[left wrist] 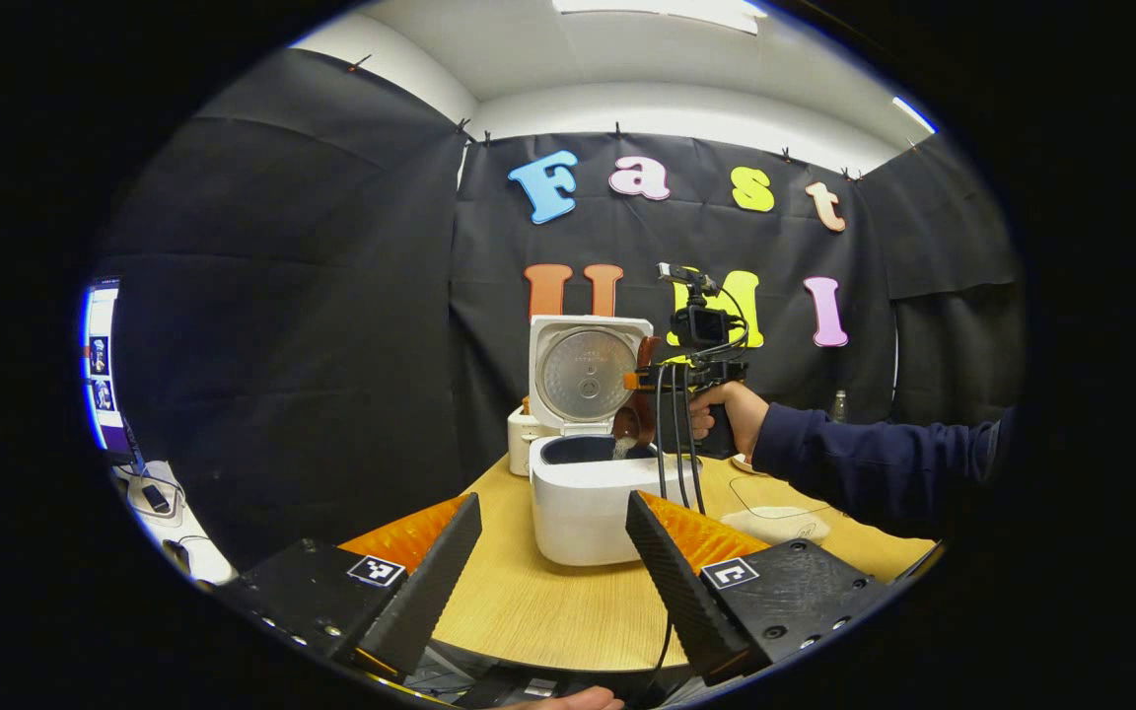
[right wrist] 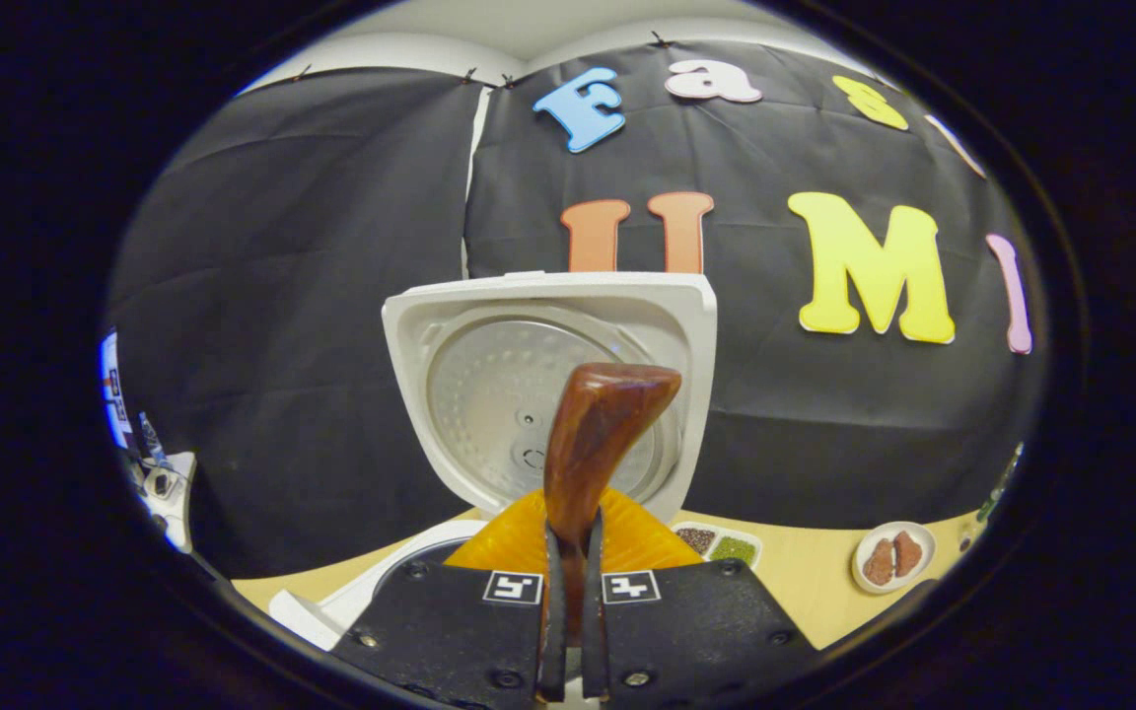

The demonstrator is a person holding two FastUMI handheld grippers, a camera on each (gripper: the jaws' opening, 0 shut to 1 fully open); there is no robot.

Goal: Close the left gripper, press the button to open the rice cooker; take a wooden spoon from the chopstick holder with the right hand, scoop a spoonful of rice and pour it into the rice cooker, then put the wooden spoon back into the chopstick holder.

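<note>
The white rice cooker stands on the wooden table with its lid raised upright. My left gripper is open near the table's front edge, with nothing between its fingers. Beyond the cooker a hand holds my right gripper above the pot's right side. In the right gripper view, my right gripper is shut on the brown wooden spoon, which stands up in front of the open lid. The spoon reaches down over the pot's opening. A white chopstick holder stands behind the cooker on the left.
A clear bag with something white lies on the table right of the cooker. A divided dish of grains and a small plate with brown pieces sit farther right. A sleeved arm crosses from the right. A screen glows at the far left.
</note>
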